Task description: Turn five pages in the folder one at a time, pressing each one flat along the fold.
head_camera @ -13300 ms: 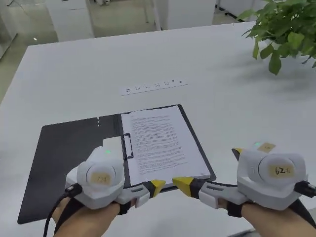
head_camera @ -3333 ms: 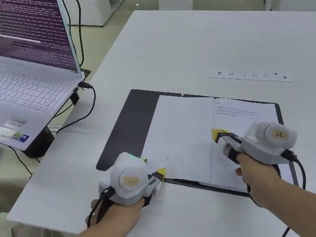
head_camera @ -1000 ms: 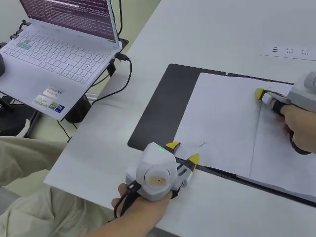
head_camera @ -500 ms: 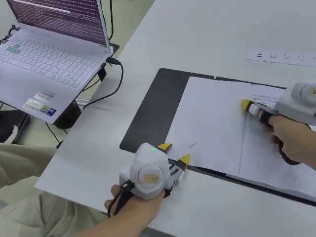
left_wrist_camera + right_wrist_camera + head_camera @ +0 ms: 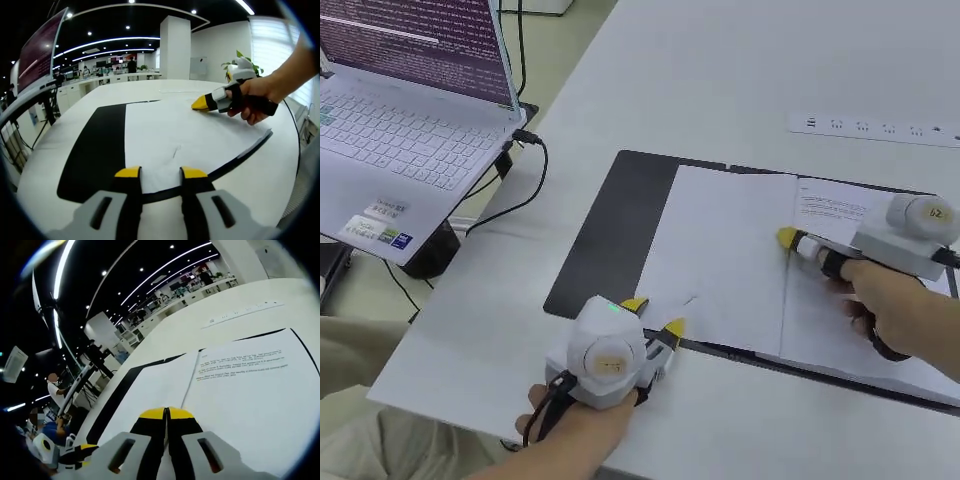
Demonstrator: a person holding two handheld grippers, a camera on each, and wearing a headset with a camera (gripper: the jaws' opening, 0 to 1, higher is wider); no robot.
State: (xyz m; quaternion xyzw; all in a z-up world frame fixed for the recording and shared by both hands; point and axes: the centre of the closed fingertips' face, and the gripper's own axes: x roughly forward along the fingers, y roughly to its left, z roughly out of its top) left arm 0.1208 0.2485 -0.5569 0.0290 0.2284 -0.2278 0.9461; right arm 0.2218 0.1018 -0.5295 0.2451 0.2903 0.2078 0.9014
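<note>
The black folder (image 5: pixel 610 225) lies open on the white table. A turned blank page (image 5: pixel 725 250) covers its left half and a printed page (image 5: pixel 840 215) lies on the right. My right gripper (image 5: pixel 785 239) is shut, its yellow tips resting on the fold (image 5: pixel 187 385) between the two pages. My left gripper (image 5: pixel 653 317) is open at the folder's near edge, its jaws over the bottom corner of the blank page (image 5: pixel 165 165). In the left gripper view the right gripper (image 5: pixel 200 103) presses on the paper at the upper right.
An open laptop (image 5: pixel 400 120) stands on a stand left of the table, its black cable (image 5: pixel 515 185) hanging by the table's edge. A strip of sockets (image 5: pixel 870 128) is set in the table beyond the folder. A potted plant (image 5: pixel 240 57) stands far off.
The head camera has swung left and then partly back. My right gripper has slid along the fold toward me. The left gripper stays at the folder's near edge.
</note>
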